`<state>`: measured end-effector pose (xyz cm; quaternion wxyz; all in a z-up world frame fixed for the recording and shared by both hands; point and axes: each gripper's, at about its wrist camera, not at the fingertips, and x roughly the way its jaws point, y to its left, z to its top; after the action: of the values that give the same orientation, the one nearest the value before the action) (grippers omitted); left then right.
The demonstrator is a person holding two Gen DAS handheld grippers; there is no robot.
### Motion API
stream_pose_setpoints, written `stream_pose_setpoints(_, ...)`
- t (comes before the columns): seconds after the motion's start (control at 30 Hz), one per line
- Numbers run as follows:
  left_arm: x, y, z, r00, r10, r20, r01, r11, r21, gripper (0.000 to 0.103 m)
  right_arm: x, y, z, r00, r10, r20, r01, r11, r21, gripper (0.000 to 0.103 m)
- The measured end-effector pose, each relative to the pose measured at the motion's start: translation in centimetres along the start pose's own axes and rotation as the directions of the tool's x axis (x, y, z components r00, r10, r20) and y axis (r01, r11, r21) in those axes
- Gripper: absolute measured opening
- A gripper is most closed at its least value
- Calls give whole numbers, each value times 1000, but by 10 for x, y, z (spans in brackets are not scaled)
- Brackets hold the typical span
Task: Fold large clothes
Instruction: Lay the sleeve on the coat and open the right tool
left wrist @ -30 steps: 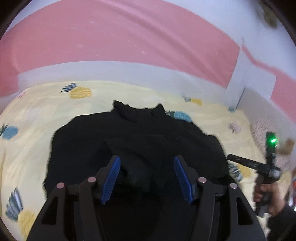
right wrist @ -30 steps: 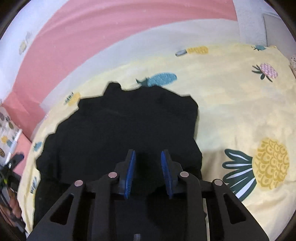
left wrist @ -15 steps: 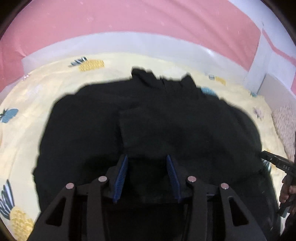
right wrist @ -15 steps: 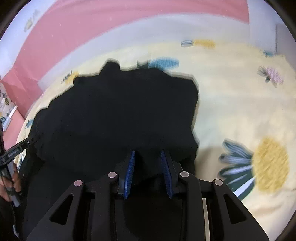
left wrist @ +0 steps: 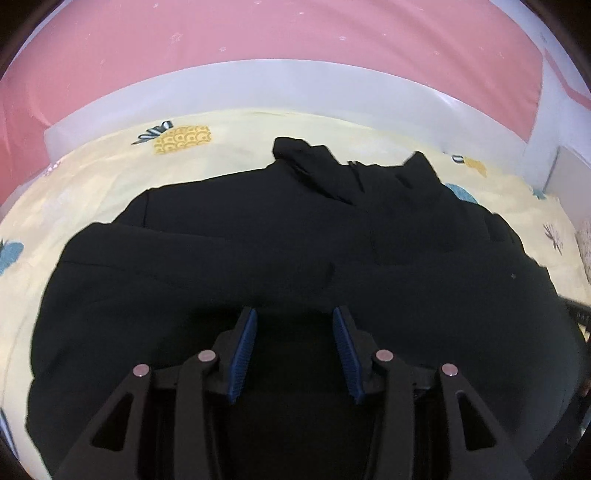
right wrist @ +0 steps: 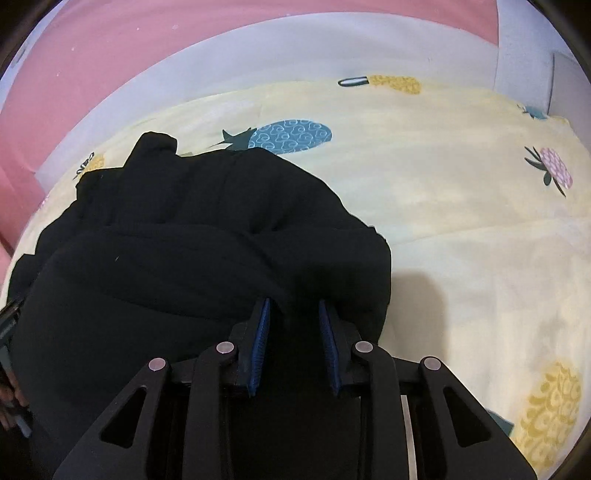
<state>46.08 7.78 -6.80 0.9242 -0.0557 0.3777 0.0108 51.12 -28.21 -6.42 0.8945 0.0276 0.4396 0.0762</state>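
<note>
Both claws have carried the near edge of the black garment (left wrist: 258, 251) forward since a second ago, so the cloth now fills far more of each wrist view and a fold line lies across its middle. At that earlier moment the left claw (left wrist: 293, 347) stood wide apart; its blue pads (left wrist: 243, 354) have since drawn nearer each other, with black cloth bunched between them. A gap is visible between the pads, and whether they truly pinch the cloth I cannot tell. The right claw (right wrist: 291, 343) has its pads (right wrist: 260, 343) set narrower, and the garment (right wrist: 184, 258) hangs through the gap between them, so it appears clamped on the fabric near the garment's right edge.

The garment lies on a bed covered by a pale yellow sheet (left wrist: 92, 192) printed with pineapples, a yellow one (left wrist: 181, 138) beyond the cloth in the left view and a blue one (right wrist: 288, 134) just past its far edge in the right view. The collar end (left wrist: 317, 166) points toward a white headboard band (left wrist: 258, 85) below a pink wall (left wrist: 258, 33). At the right edge of the left view a dark part of the other tool (left wrist: 576, 312) shows beside the cloth
</note>
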Motion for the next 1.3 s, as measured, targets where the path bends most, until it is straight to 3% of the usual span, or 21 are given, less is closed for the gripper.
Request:
stream_pose_setpoints(0.13, 5, 2, 3, 1000, 5, -19, -5, 1000, -14, 46, -2, 5, 1, 1000, -23, 3, 23, 1000, -20, 27)
stream_pose_setpoints(0.23, -18, 6, 7, 1000, 8, -24, -9, 1000, -27, 44, -35, 13, 1, 998, -49, 43, 51, 998, -40, 27)
stream_pose_setpoints(0.33, -61, 17, 1, 998, -53, 24, 54, 998, -31, 44, -71, 25, -11, 994, 9, 112, 2, 996, -94, 27)
stream_pose_setpoints(0.47, -103, 13, -29, 992, -115, 59, 111, 992, 68, 44, -94, 38, -38, 992, 59, 115, -43, 989, -140, 27)
stream_pose_setpoints(0.53, -91, 9, -44, 997, -81, 16, 79, 989, 123, 44, -80, 39, -50, 997, 45, 66, -35, 989, -142, 27)
stream_pose_setpoints(0.63, -60, 25, -48, 995, -76, -57, 78, 996, 32, 45, -52, 38, -59, 1000, 30, 7, -29, 992, -122, 27)
stream_pose_setpoints(0.8, -62, 29, -39, 997, -46, -58, 47, 999, 17, 44, -56, 52, -56, 999, -35, 6, 35, 985, -168, 27)
stream_pose_setpoints(0.9, -86, 39, -34, 999, -36, -3, 36, 999, 25, 43, -82, 51, -50, 999, -14, 48, 21, 989, -147, 27)
stream_pose_setpoints(1.0, -98, 73, -30, 998, 44, 41, -44, 999, -8, 43, -96, 45, -45, 995, -3, 96, 14, 993, -114, 27)
stream_pose_setpoints(1.1, -86, 103, -40, 993, 115, -13, -116, 992, -50, 43, -74, 46, -49, 999, -32, 23, 34, 992, -122, 27)
stream_pose_setpoints(1.17, -79, 118, -47, 995, 91, -49, -95, 991, -89, 43, -56, 46, -53, 999, -27, -17, 25, 993, -118, 28)
stream_pose_setpoints(1.3, -93, 118, -46, 996, 83, -32, -85, 993, -83, 43, -67, 46, -50, 1000, -21, 4, 21, 997, -75, 28)
